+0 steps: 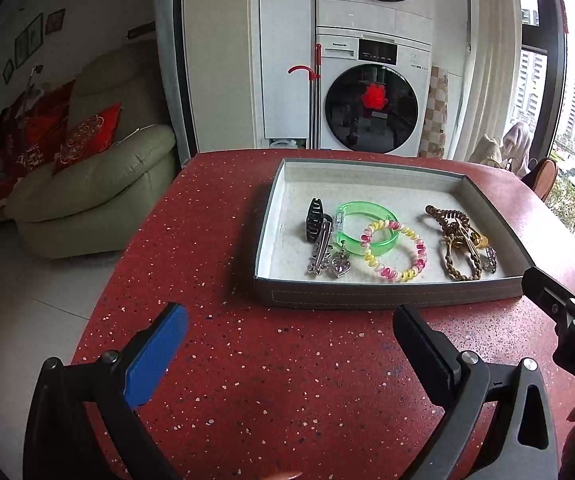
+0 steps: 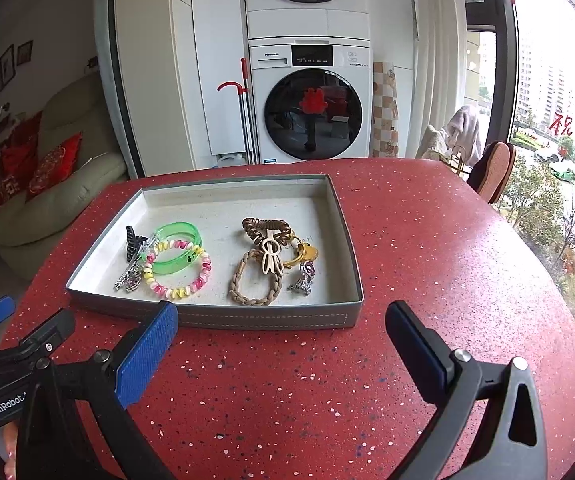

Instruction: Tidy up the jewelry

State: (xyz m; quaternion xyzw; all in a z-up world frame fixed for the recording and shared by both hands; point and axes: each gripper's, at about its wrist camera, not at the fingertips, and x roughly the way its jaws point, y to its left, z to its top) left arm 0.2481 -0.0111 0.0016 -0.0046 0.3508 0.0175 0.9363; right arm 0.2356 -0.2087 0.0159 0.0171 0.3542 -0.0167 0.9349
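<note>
A grey tray [image 1: 387,298] [image 2: 263,318] sits on the red speckled table. In its left part lie a black claw clip [image 1: 314,220] [image 2: 130,240], a green bangle [image 1: 367,226] [image 2: 177,250], a pink-yellow coil bracelet [image 1: 393,256] [image 2: 178,270] and silver charms [image 1: 329,262]. In its right part lie a brown coil tie [image 2: 265,226], a beige clip [image 2: 270,260], a braided brown band [image 1: 461,264] [image 2: 253,284] and a yellow piece [image 2: 307,254]. My left gripper [image 1: 291,320] and right gripper [image 2: 283,322] are open and empty, just in front of the tray.
The red table [image 1: 247,360] [image 2: 427,240] ends in a curved edge at the left. A green sofa [image 1: 99,184] stands at the left, a washing machine [image 1: 371,92] behind, a window [image 2: 559,120] at the right. The right gripper's body [image 1: 567,320] shows in the left wrist view.
</note>
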